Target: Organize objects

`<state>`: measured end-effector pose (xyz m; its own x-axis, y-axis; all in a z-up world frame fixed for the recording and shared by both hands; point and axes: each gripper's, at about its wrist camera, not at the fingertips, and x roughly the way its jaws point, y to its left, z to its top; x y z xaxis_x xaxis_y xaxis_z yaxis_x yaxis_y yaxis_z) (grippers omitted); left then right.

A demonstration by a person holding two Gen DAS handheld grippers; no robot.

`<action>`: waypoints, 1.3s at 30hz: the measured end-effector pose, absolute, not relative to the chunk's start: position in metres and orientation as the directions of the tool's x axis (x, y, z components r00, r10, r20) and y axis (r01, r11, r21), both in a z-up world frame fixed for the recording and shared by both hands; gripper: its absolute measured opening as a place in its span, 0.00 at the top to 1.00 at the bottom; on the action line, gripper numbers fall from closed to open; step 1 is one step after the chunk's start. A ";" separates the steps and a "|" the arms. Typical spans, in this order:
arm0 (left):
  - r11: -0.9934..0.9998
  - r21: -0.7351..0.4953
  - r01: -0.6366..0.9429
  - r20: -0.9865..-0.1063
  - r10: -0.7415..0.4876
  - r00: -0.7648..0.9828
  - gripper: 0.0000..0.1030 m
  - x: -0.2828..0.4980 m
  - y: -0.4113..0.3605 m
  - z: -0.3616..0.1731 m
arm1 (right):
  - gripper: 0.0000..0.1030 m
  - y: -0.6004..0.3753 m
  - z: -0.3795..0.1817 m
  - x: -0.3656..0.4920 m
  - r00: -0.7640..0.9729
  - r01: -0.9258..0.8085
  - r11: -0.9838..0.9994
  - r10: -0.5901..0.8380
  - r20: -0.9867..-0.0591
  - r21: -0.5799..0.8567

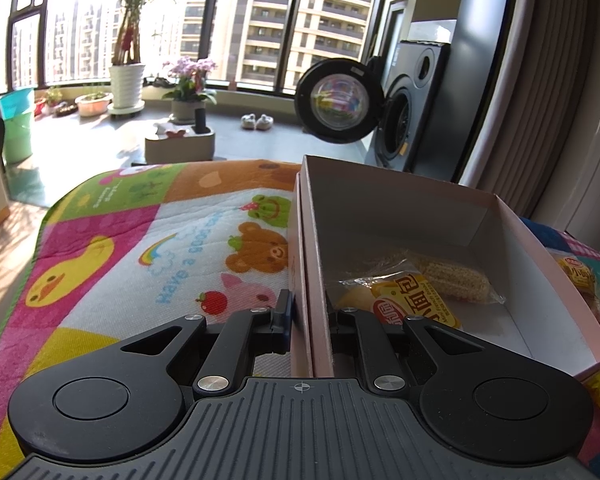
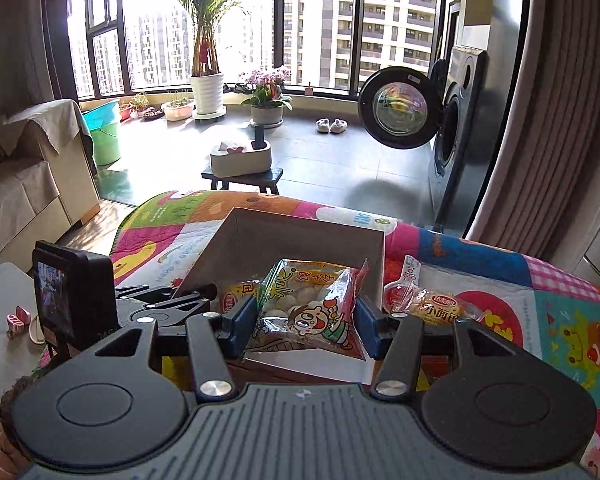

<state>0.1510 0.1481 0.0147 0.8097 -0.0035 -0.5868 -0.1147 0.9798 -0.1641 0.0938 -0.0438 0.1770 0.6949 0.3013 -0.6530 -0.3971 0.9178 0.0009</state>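
Note:
An open pink box with white inside lies on the cartoon mat. My left gripper is shut on the box's left wall, one finger outside and one inside. In the box lie a yellow bread packet and a clear packet of pale crispy snack. In the right wrist view my right gripper is shut on a cartoon-printed snack bag, held over the near end of the box. Another yellow bread packet lies on the mat right of the box.
A small red-and-white packet lies beside the box's right wall. The left gripper's camera body stands at the left. Beyond the mat are a stool with a tissue box, a washing machine with its door open, a sofa and potted plants.

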 end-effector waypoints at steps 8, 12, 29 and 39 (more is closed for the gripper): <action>0.981 -0.156 -0.113 -0.591 0.000 0.807 0.87 0.149 0.149 0.013 | 0.47 -0.051 0.149 0.126 0.685 -0.360 0.932 0.293 -0.667 0.041; 0.981 -0.157 -0.112 -0.592 -0.003 0.806 0.87 0.148 0.149 0.014 | 0.37 -0.052 0.143 0.134 0.686 -0.371 0.927 0.310 -0.658 0.049; 0.982 -0.154 -0.113 -0.594 -0.001 0.804 0.87 0.148 0.148 0.016 | 0.26 -0.145 0.113 0.158 0.749 -0.085 0.996 0.067 -0.660 0.004; 0.982 -0.152 -0.115 -0.590 0.003 0.808 0.87 0.147 0.149 0.017 | 0.19 -0.166 0.100 0.137 0.725 -0.048 0.999 0.049 -0.687 0.021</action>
<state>0.1474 0.1486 0.0170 0.8077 0.0030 -0.5896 -0.1145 0.9817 -0.1519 0.1373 -0.1656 0.1002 0.7252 0.0491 -0.6868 -0.0481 0.9986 0.0205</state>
